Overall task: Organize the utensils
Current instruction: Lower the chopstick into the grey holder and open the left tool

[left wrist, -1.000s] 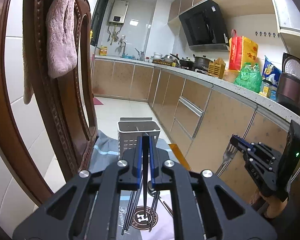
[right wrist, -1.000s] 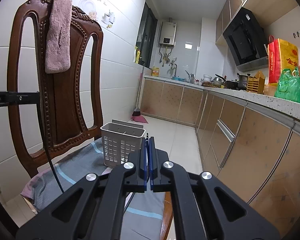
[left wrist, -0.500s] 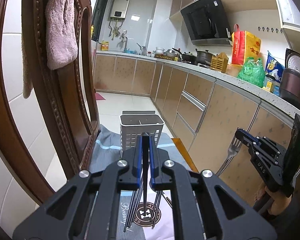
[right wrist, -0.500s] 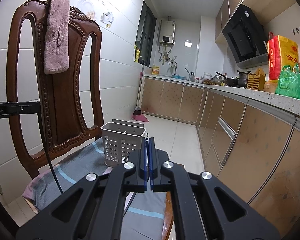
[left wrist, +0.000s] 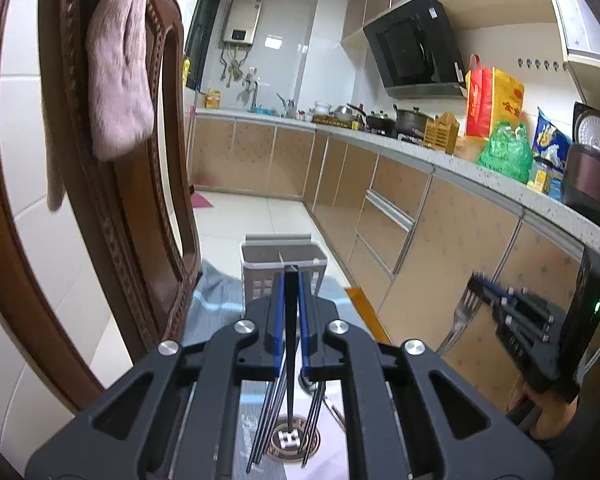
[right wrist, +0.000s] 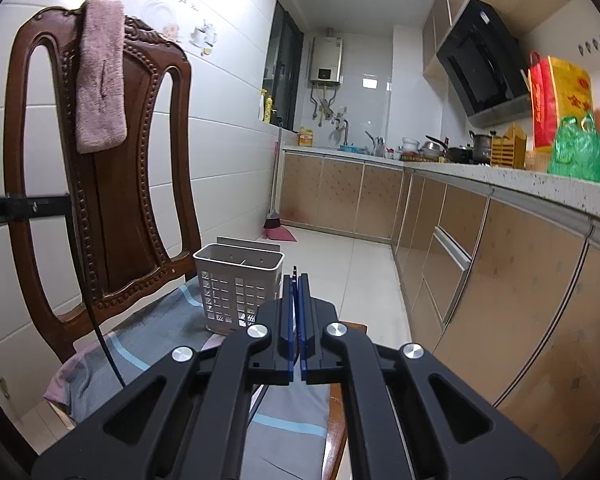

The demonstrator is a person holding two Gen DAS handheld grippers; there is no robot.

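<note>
Here | left tongs [left wrist: 289, 280] clamp slim black chopstick [left wrist: 290, 344] | right tongs [right wrist: 297, 280] pinch metal fork [left wrist: 462, 316] | white slotted basket [right wrist: 236, 292]

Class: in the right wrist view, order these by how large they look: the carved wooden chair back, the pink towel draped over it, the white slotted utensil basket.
1. Carved wooden chair back
2. Pink towel
3. White slotted utensil basket

The towel and basket look close in size, and fisheye nearness makes that pair unsure.

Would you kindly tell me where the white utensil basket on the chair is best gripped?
By its front rim, from straight above: the utensil basket stands upright on the chair cushion, open-topped, and that thin wall suits a claw's pads. The taller back plate crowds the far side.
</note>
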